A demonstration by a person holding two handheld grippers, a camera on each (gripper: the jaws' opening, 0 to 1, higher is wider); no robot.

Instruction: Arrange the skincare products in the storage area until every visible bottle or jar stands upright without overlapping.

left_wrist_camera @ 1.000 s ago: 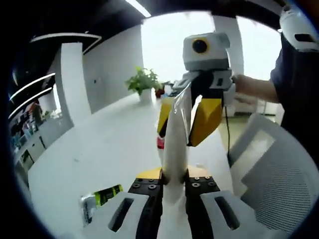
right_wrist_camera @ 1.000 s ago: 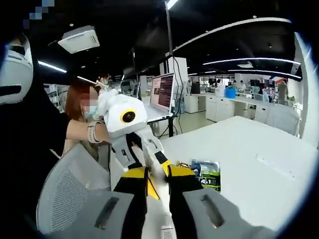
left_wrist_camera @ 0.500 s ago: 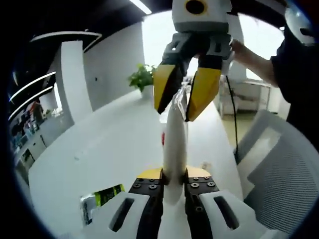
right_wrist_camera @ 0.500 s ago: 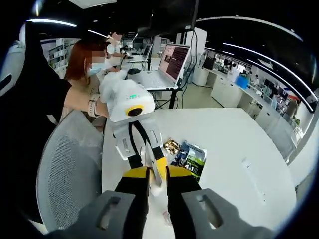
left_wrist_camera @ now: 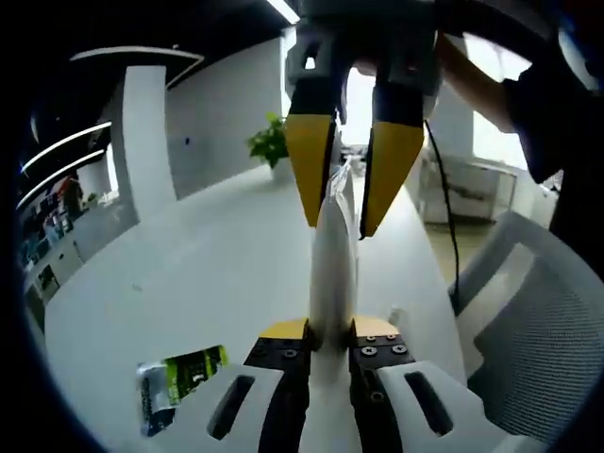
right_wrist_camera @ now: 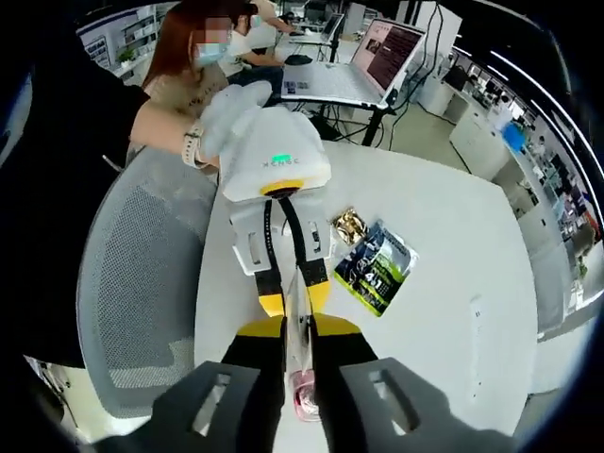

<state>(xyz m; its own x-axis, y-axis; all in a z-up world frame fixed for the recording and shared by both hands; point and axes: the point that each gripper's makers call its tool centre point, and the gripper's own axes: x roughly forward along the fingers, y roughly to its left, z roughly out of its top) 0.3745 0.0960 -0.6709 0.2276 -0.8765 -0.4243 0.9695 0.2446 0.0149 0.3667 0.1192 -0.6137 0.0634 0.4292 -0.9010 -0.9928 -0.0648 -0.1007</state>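
A white squeeze tube (left_wrist_camera: 330,255) stands up from between my left gripper's (left_wrist_camera: 330,336) jaws, which are shut on its lower part. From above, my right gripper (left_wrist_camera: 342,219) comes down with its yellow fingers (left_wrist_camera: 308,160) on either side of the tube's flat crimped end. In the right gripper view the tube (right_wrist_camera: 298,316) shows edge-on as a thin strip, pinched between my right gripper's (right_wrist_camera: 298,330) jaws. Just beyond them, the left gripper (right_wrist_camera: 294,300) holds it from the opposite side. The tube hangs above the white table (right_wrist_camera: 444,226).
A green and black sachet (right_wrist_camera: 377,269) lies flat on the table beside a small gold wrapper (right_wrist_camera: 347,225); the sachet (left_wrist_camera: 179,373) is also at lower left in the left gripper view. A pink-capped item (right_wrist_camera: 304,398) lies under the grippers. A grey mesh chair (right_wrist_camera: 142,283) stands at the table's edge.
The right gripper has swung up over the tube's top, and its yellow fingers have narrowed onto the crimped end. The left gripper has kept its hold.
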